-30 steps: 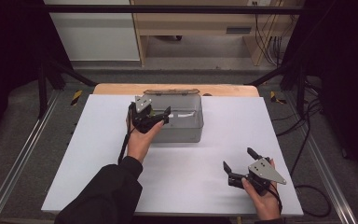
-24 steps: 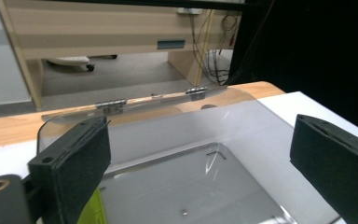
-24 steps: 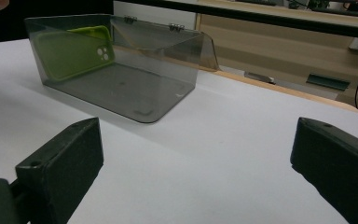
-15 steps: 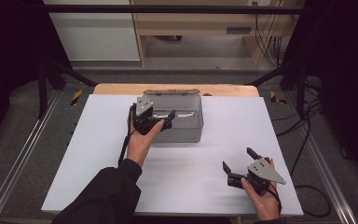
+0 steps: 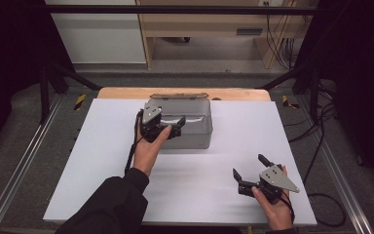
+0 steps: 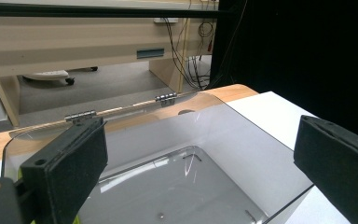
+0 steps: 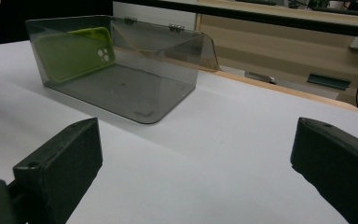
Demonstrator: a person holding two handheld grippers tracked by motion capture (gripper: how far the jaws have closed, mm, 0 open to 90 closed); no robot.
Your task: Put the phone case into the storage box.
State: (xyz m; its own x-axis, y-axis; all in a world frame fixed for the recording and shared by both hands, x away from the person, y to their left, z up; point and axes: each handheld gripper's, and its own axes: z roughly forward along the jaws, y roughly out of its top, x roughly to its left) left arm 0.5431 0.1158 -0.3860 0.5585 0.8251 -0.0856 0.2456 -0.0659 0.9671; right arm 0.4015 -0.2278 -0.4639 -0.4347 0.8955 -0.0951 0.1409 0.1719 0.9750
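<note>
- Box (image 5: pixel 187 122): clear smoky plastic, lid hinged along the far edge and folded back; stands at the far middle of the bench (image 5: pixel 102 161), on the white sheet.
- Left gripper (image 5: pixel 168 129) hangs over the box's open top near its left end, jaws wide, gripping nothing. In the left gripper view the two pads flank the cavity, hinges (image 6: pixel 166 98) beyond.
- Phone case (image 7: pixel 74 53): green, with camera cut-out, seen in the right gripper view leaning against the box's left wall. Whether it is inside or merely showing through the wall, cannot tell.
- Right gripper (image 5: pixel 248 173) rests low at the near right of the bench, well apart from the box, jaws wide, empty.
- Handling, as judged: box is light, stiff, thin-walled and slick; likely to skate on the sheet if pushed. Best hold is a pinch on a wall rim or the lid's free edge, not the flat faces. Case looks soft and light, grippy; take it by a long edge.
- In the way: folded-back lid and hinges crowd the far side; box walls limit jaw spread inside.
- Around: wooden bench edge (image 5: pixel 126 92) behind, cables (image 5: pixel 277 29) on floor beyond.
</note>
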